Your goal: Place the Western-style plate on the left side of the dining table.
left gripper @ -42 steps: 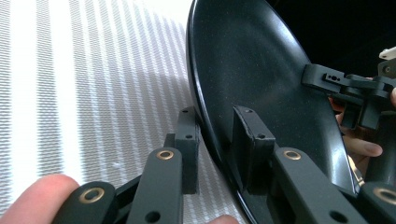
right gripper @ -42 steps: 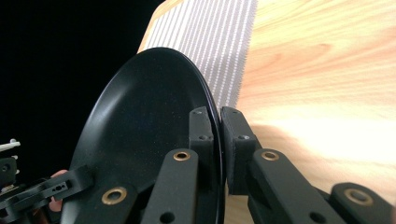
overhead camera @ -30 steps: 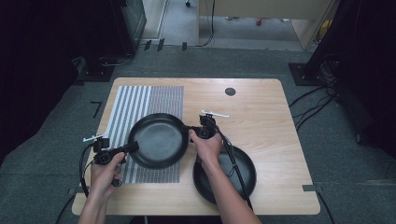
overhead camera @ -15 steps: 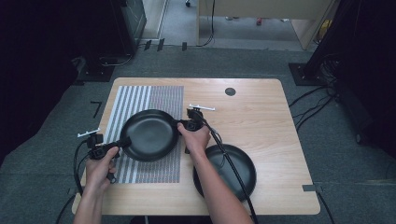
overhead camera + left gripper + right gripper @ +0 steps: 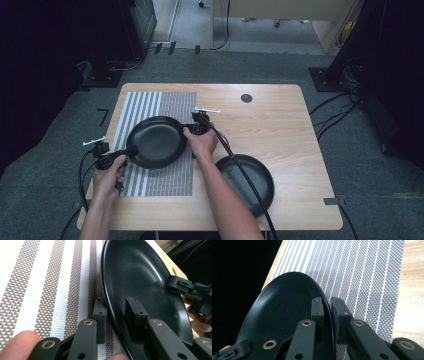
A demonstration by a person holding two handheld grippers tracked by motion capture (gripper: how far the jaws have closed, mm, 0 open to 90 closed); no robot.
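A black round plate (image 5: 156, 141) hangs low over the striped placemat (image 5: 150, 106), gripped at two opposite sides. My left gripper (image 5: 130, 150) is shut on its near-left rim; in the left gripper view the rim (image 5: 112, 302) passes between the two pads (image 5: 100, 315). My right gripper (image 5: 187, 129) is shut on the far-right rim, and in the right gripper view its pads (image 5: 317, 307) pinch the plate's edge (image 5: 287, 315). Whether the plate touches the mat I cannot tell. A second black plate (image 5: 252, 177) lies on the table at the near right.
The wooden table (image 5: 280, 120) has a small dark round inset (image 5: 246, 98) at the back. The right gripper's cable (image 5: 235, 160) trails across the second plate. Dark floor, cables and equipment stands surround the table.
Both grippers have carried the black plate to the left and a little lower, from beside the second plate to over the striped placemat. The second plate has stayed put.
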